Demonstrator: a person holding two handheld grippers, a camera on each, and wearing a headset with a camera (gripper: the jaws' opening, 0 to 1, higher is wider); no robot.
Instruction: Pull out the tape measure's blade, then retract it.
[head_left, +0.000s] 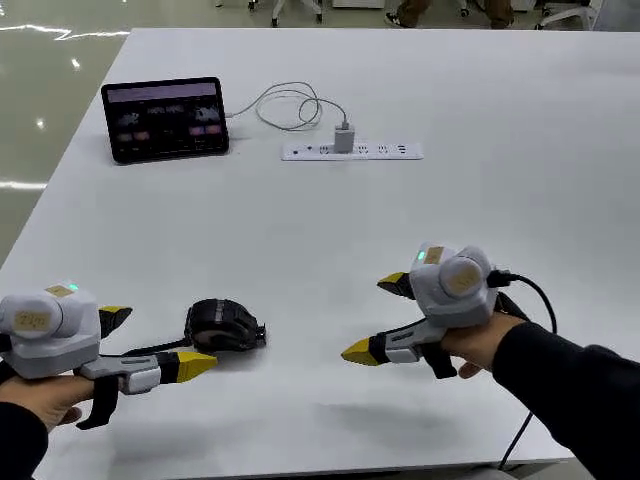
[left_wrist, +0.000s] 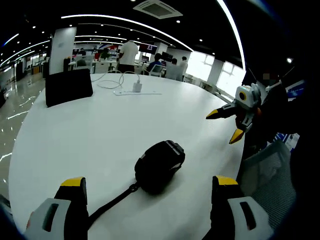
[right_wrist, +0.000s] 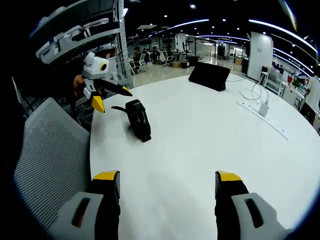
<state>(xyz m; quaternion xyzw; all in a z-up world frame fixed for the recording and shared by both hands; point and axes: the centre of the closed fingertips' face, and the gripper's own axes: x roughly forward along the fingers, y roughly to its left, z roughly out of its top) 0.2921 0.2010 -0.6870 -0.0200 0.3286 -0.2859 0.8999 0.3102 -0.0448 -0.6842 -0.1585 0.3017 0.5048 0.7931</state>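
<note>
Writing on the tablet (head_left: 165, 118), near the far left corner of the white worktop (head_left: 400, 220), is too blurred to read. Any label on the black tape measure (head_left: 224, 325) is too small to tell. It lies by the near edge, toward the left, its strap trailing to the left tongs (head_left: 164, 338), which gape just beside it. The right tongs (head_left: 368, 318) hover apart, well to its right. A charger (head_left: 344, 138) sits in a white power strip (head_left: 352, 151). Around is an open office with a glossy floor (head_left: 40, 100) and strip lights (left_wrist: 125, 20).
</note>
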